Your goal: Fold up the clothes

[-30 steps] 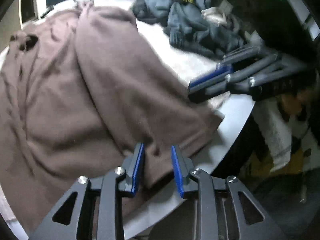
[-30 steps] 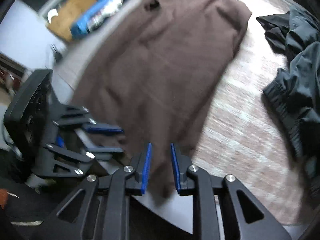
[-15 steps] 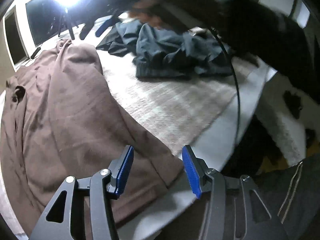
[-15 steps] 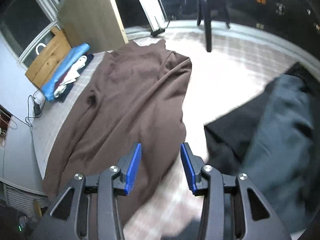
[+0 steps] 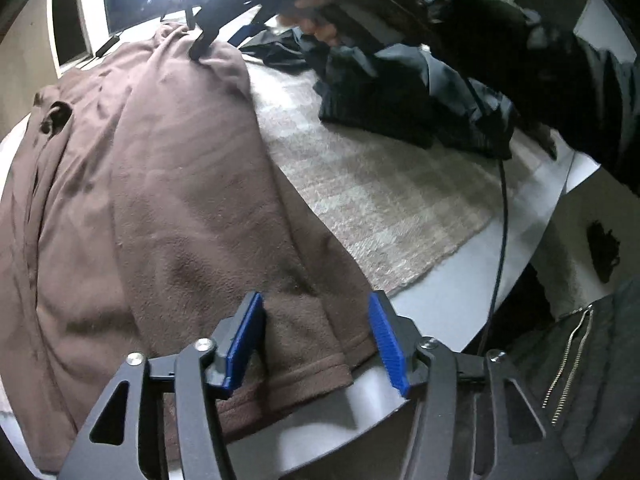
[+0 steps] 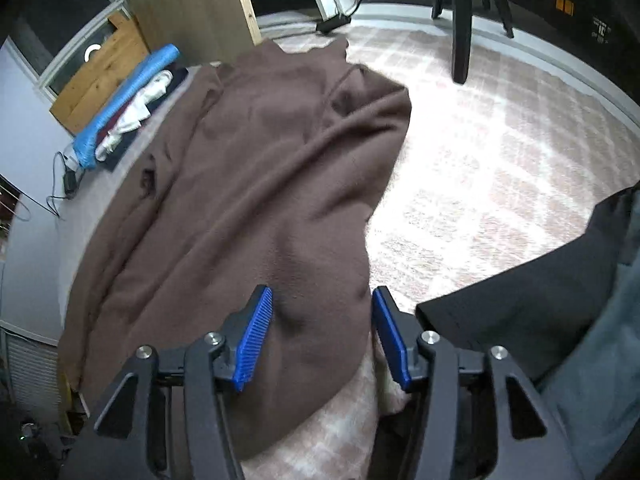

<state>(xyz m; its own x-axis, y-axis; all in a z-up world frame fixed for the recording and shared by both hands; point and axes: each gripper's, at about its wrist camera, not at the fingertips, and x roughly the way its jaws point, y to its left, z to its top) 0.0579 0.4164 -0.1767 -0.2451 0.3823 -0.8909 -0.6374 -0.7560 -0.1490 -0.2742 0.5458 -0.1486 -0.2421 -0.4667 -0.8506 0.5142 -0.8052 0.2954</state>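
— Night is showing in the windows, and a pale checked cloth (image 5: 384, 200) is covering the table, with the brown fleece garment (image 5: 172, 200) lying along its left half, one long panel doubled over the body. Where are the grippers sitting?

— Both are standing released, jaws wide, holding nothing. The left gripper (image 5: 316, 340) is hovering over the ribbed hem corner at the near edge of the table (image 5: 440, 300). The right gripper (image 6: 322, 336) is hovering over the far end of the same garment, up by the shoulder area, and the left view is showing it there too, in the person's hand (image 5: 320, 20).

— So what is worrying you?

— The hem is lying right at the rim, and part of it looks to be hanging past the checked cloth onto bare tabletop. If the left gripper is closing too shallow, I judge it will be catching only the top layer, and the doubled panel will be peeling open instead of travelling as one piece.

— And the other end?

— The fleece is bunching in soft ridges there. A grab on a ridge rather than on an edge would be dragging the garment crooked. The dark jacket (image 6: 560, 300) is also lying close beside the right gripper, so a stray finger could be snagging it.

— Anything else?

— The black cable (image 5: 502, 220) is draping across the cloth and could be catching on a lifted fold.
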